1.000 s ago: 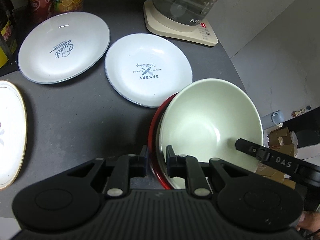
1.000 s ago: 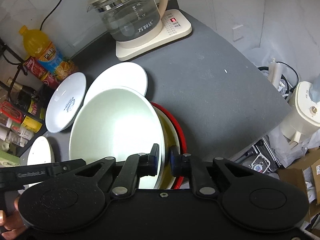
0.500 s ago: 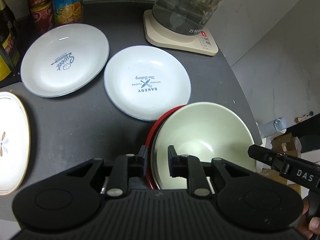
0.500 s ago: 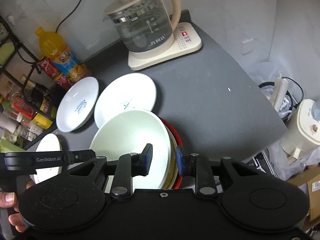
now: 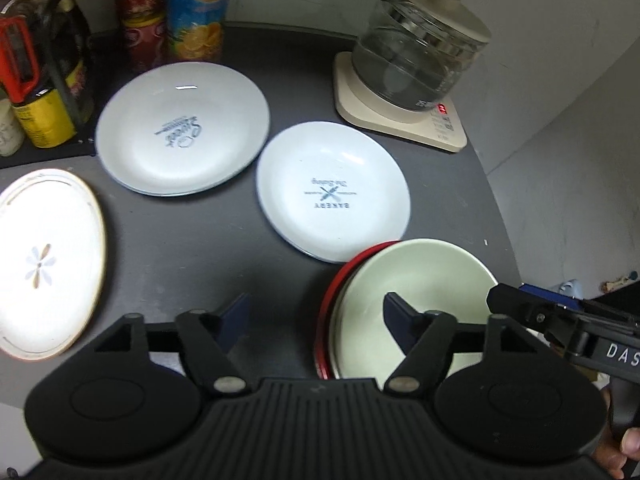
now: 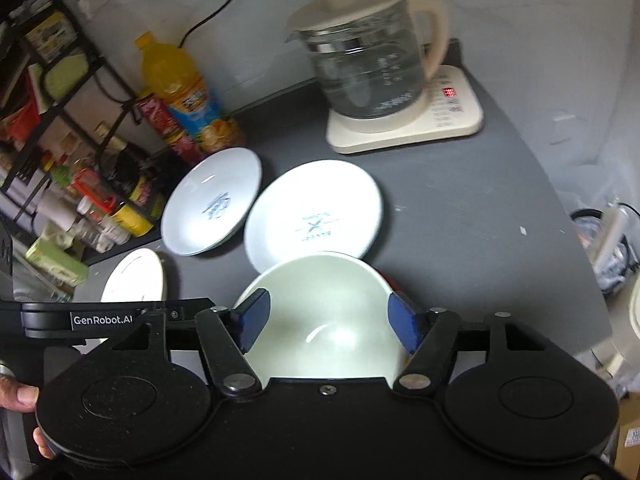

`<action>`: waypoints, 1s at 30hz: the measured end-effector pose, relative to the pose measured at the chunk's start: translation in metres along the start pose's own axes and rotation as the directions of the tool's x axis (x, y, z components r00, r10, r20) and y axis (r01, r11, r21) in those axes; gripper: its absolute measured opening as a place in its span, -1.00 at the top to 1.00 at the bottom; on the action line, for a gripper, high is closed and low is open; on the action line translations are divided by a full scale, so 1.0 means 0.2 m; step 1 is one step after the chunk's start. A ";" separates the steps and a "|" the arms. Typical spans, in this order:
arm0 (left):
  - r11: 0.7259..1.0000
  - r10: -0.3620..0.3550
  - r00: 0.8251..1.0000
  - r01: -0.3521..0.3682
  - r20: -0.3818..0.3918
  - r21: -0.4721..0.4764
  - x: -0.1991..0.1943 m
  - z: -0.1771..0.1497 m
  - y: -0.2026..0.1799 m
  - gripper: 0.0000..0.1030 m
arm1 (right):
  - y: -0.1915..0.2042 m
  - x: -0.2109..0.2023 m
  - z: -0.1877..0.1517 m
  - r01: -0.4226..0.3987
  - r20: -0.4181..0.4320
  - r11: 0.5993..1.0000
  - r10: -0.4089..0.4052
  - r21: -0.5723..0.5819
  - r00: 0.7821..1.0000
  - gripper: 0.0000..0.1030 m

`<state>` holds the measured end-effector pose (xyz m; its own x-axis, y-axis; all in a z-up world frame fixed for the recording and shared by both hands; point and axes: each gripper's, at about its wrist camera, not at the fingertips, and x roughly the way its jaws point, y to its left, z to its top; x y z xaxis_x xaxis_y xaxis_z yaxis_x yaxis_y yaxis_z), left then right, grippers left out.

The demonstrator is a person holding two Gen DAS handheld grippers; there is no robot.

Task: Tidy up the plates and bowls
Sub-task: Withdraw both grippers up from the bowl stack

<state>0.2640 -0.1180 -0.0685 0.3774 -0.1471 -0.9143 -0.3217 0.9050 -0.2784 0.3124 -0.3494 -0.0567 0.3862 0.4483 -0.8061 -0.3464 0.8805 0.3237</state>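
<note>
both tongs, left tongs (image 5: 316, 320) and right tongs (image 6: 328, 320), are just opening and gripping nothing; the pale bowl (image 5: 416, 300) is sitting nested in the red stack (image 5: 332, 312) at the tabletop's (image 5: 180, 248) near edge; three plates (image 5: 332, 192) are waiting unstacked.

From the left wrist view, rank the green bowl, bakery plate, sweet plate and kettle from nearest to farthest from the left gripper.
From the left gripper:
1. Green bowl, right beside its right finger, stacked in a red dish.
2. Bakery plate, just ahead, centre.
3. Sweet plate, farther back on the left.
4. Kettle, rear right corner.
</note>
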 end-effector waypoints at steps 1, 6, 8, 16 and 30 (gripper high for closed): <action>1.000 0.004 1.000 -0.004 0.001 -0.005 -0.01 0.00 0.01 -0.53 | 0.01 0.01 0.01 -0.005 -0.005 1.000 0.005 -0.011 1.000 -0.42; 0.998 0.036 0.999 -0.036 0.008 -0.043 -0.05 -0.01 0.04 -0.68 | 0.06 0.03 0.04 -0.044 -0.015 0.998 0.043 -0.055 0.999 -0.69; 0.997 0.051 0.999 -0.049 0.019 -0.067 -0.07 -0.02 0.07 -0.69 | 0.07 0.04 0.05 -0.061 -0.015 0.995 0.060 -0.073 0.998 -0.80; 0.971 0.150 0.988 -0.142 0.029 -0.191 -0.16 -0.06 0.24 -0.71 | 0.19 0.12 0.05 -0.135 -0.063 0.979 0.127 -0.149 0.990 -0.95; 0.959 0.179 0.983 -0.167 0.031 -0.230 -0.19 -0.07 0.52 -0.71 | 0.44 0.25 0.11 -0.128 -0.081 0.971 0.114 -0.201 0.990 -0.99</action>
<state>0.2039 -0.0237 -0.0676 0.3402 0.0297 -0.9399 -0.5710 0.8007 -0.1814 0.3202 -0.2455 -0.0573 0.2733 0.5317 -0.8017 -0.5577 0.7666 0.3183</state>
